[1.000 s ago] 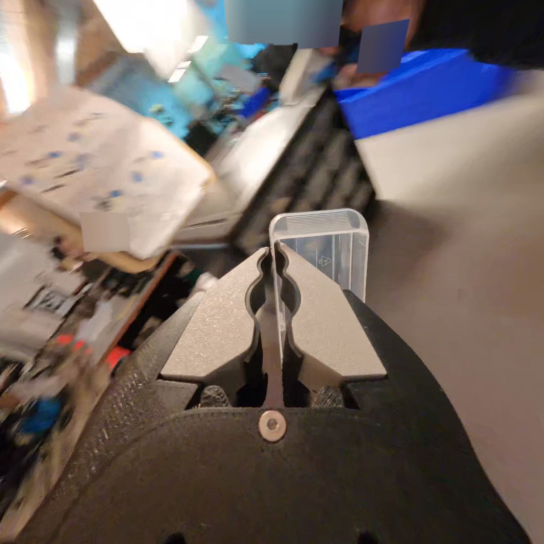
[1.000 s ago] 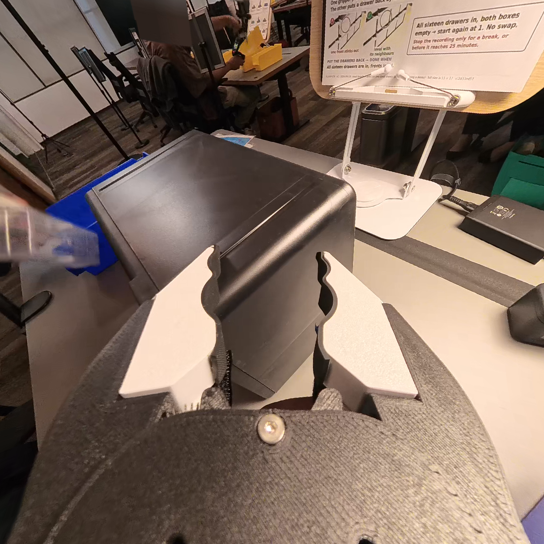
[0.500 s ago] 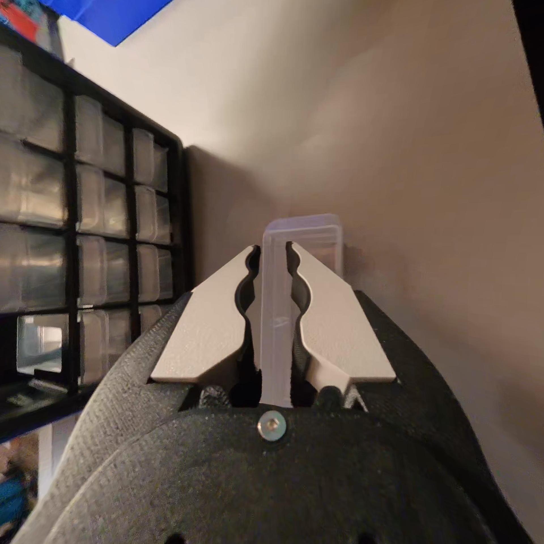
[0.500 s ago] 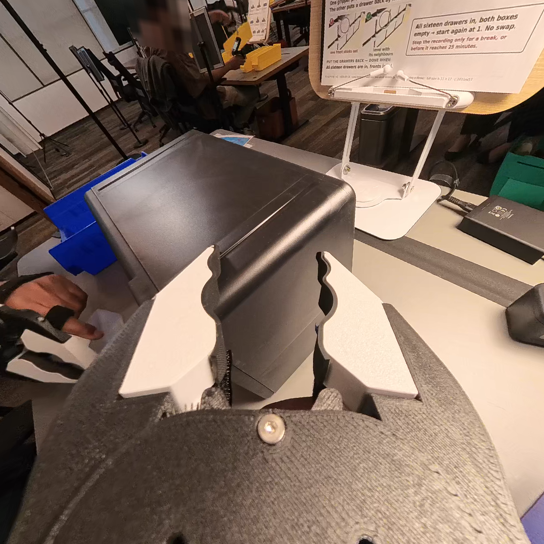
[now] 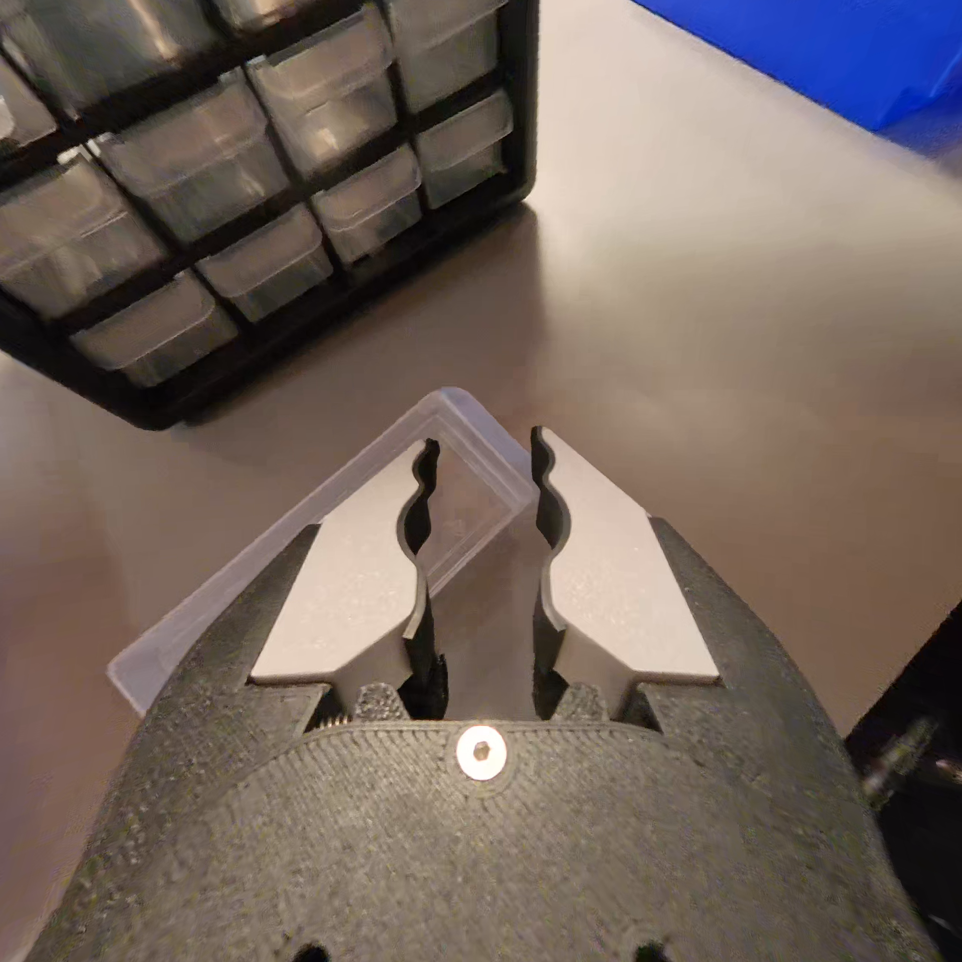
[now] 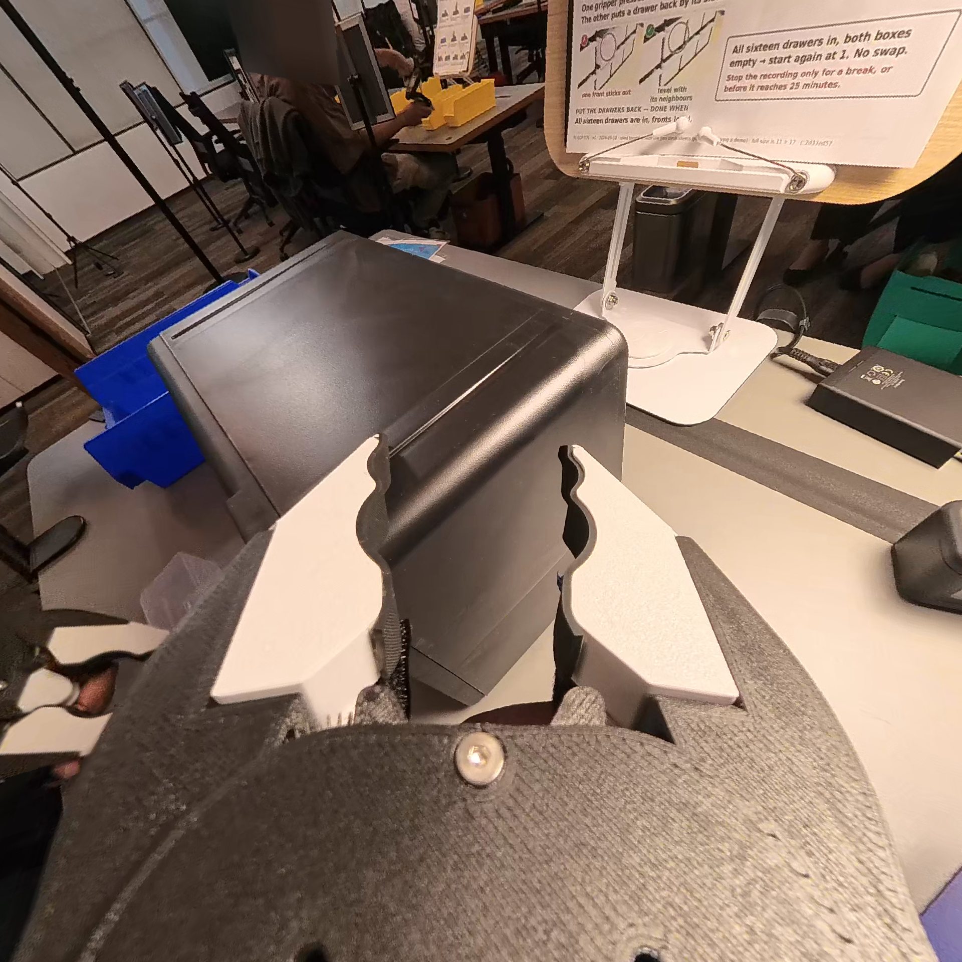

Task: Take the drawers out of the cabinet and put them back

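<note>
The left gripper hung over the table with its jaws apart and gripping nothing. A clear plastic drawer lay flat on the table under it, turned at an angle, in front of the black cabinet and apart from it. The left finger covered part of the drawer, and the right finger stood just past the drawer's near corner; neither pad pressed on it, so the drawer sat released. The cabinet's front showed a grid of clear drawers seated in their slots. A blue bin stood on the far side of the cabinet.

The right gripper was also spread wide and clamped on nothing. It was held above the cabinet's rear corner, and from this angle it was hard to say whether it touched the black shell or only hovered near it. The loose drawer showed to the left of the cabinet, with the left gripper close beside it. Behind the cabinet stood a white stand carrying a printed sheet. A flat black box lay to the right of the cabinet.
</note>
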